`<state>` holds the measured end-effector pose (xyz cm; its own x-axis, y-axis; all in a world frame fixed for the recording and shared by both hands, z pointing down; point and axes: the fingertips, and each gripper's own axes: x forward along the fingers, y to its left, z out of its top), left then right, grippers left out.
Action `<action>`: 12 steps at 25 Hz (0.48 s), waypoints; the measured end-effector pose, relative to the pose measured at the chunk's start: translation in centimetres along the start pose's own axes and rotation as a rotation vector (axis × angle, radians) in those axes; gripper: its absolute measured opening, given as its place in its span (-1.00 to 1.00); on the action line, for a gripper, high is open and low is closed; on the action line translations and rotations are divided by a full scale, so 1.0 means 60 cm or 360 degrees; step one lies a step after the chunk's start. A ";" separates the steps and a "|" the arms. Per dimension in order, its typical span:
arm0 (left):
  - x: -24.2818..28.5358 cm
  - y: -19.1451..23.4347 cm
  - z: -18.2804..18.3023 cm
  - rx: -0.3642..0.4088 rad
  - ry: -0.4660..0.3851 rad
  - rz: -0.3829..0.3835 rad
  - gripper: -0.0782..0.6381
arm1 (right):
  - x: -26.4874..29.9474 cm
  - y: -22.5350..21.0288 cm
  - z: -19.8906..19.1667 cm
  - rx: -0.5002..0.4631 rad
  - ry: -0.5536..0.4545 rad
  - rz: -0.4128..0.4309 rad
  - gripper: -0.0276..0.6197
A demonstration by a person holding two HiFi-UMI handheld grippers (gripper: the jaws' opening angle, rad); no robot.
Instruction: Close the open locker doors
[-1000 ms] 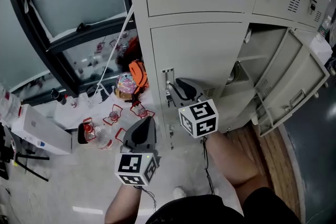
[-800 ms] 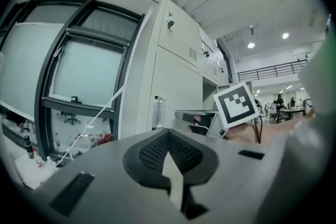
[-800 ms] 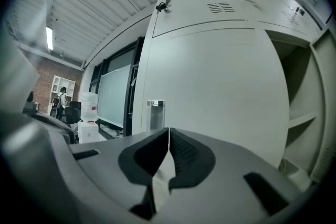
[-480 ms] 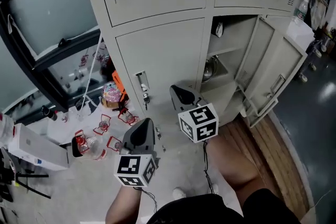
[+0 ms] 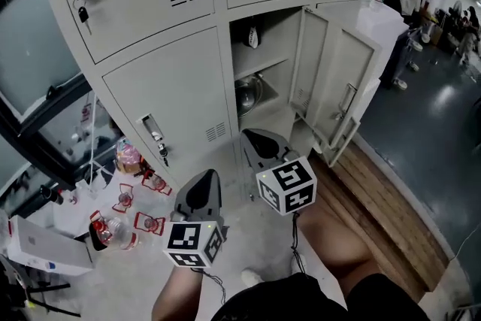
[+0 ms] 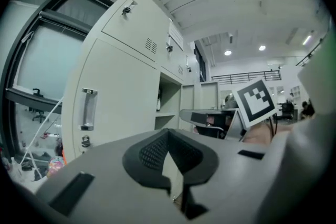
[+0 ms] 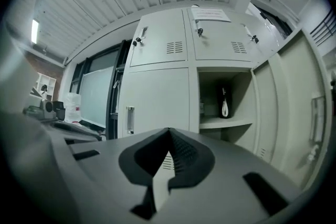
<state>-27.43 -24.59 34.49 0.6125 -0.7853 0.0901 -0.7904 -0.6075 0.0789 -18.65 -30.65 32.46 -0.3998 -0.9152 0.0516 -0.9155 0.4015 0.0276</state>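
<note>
A bank of grey lockers fills the head view. The lower middle compartment (image 5: 263, 79) stands open, its door (image 5: 344, 95) swung out to the right; a second open door (image 5: 310, 60) shows just behind it. Inside are a small dark hanging item (image 5: 254, 36) and a metal bowl (image 5: 246, 92). My right gripper (image 5: 259, 140) is shut and empty, a little short of the open compartment (image 7: 226, 107), with the door (image 7: 307, 113) to its right. My left gripper (image 5: 204, 193) is also shut and empty, lower, before the closed lower-left door (image 5: 161, 98).
Bottles and red-and-white odds and ends (image 5: 124, 199) lie on the floor at the left, next to a white box (image 5: 37, 248) and a dark window frame (image 5: 30, 135). A wooden strip (image 5: 391, 214) runs along the right. The person's legs are under the grippers.
The head view has swung right, so the lockers slid left and the open compartment now lies ahead. The right gripper, earlier at the closed lower door's handle, has come away from it.
</note>
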 end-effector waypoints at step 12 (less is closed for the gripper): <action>0.073 -0.185 0.008 0.0015 -0.0002 -0.0259 -0.78 | -0.196 -0.164 -0.003 0.0031 -0.0003 -0.0313 -0.91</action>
<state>-15.98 -21.36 33.51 0.7324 -0.6767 0.0759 -0.6809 -0.7276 0.0830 -4.93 -23.82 31.78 -0.2129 -0.9760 0.0455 -0.9767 0.2138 0.0176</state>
